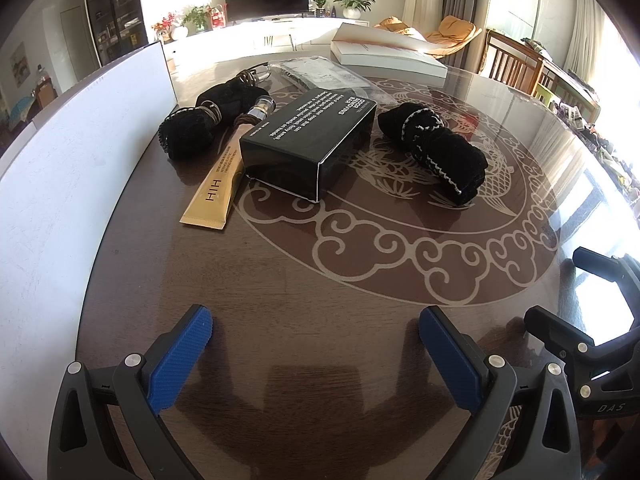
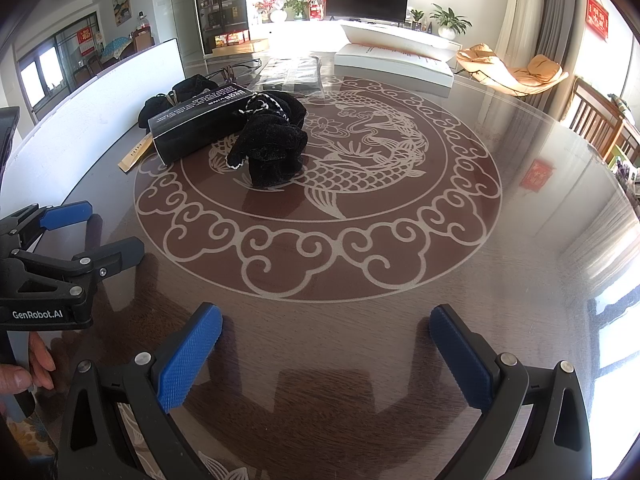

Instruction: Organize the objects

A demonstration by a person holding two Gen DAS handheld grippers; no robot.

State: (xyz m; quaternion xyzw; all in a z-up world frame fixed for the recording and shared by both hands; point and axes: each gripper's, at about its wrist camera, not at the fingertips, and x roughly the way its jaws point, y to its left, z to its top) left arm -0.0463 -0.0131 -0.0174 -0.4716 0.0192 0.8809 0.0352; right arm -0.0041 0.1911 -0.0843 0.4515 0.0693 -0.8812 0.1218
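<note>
A black box (image 1: pixel 308 148) lies on the round table, also in the right wrist view (image 2: pixel 196 128). A gold tube (image 1: pixel 218 190) lies to its left. A black cloth bundle (image 1: pixel 200 120) sits behind the tube. Another black cloth bundle (image 1: pixel 436 152) lies right of the box, and shows in the right wrist view (image 2: pixel 272 144). My left gripper (image 1: pixel 316 328) is open and empty, near the table's front edge. My right gripper (image 2: pixel 326 324) is open and empty beside it; it shows at the right edge (image 1: pixel 560 292) of the left wrist view.
A tall white box (image 1: pixel 80 152) stands along the table's left edge. A flat white box (image 1: pixel 384 54) and a clear plastic packet (image 1: pixel 316 72) lie at the far side. Glasses (image 2: pixel 236 70) lie behind the bundles. Wooden chairs (image 1: pixel 516 64) stand to the right.
</note>
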